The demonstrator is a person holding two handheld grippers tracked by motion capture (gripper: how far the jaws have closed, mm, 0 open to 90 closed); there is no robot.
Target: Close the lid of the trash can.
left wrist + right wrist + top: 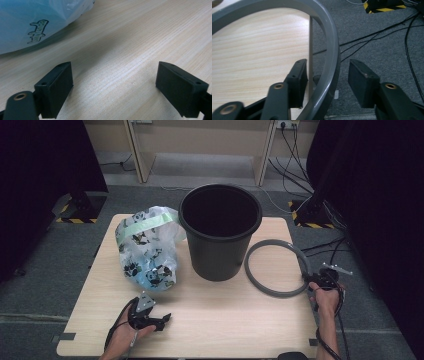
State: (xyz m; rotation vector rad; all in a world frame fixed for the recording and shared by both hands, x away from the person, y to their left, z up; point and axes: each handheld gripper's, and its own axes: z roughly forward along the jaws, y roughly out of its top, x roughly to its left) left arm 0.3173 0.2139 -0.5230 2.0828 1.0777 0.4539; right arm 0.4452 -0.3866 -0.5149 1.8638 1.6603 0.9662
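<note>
Nearest, the left claw (162, 320) lies low on the desk (225, 330), the forearm coming in from the near edge; its jaws stand wide apart with only bare wood between them. At the near right corner the right hand (325, 299) reaches in with the right claw (306, 279) pointing leftward at the grey ring (265, 287). This ring is a smooth, plain grey hoop lying flat, its right side overhanging the desk's edge. In the right gripper view the hoop's band (332, 57) passes between the two jaws, which are partly apart and do not yet press on it. Farther back stand one black bucket (220, 232), upright and just beside the ring, and one printed plastic bag (145, 250), bulging, touching the bucket's left side.
</note>
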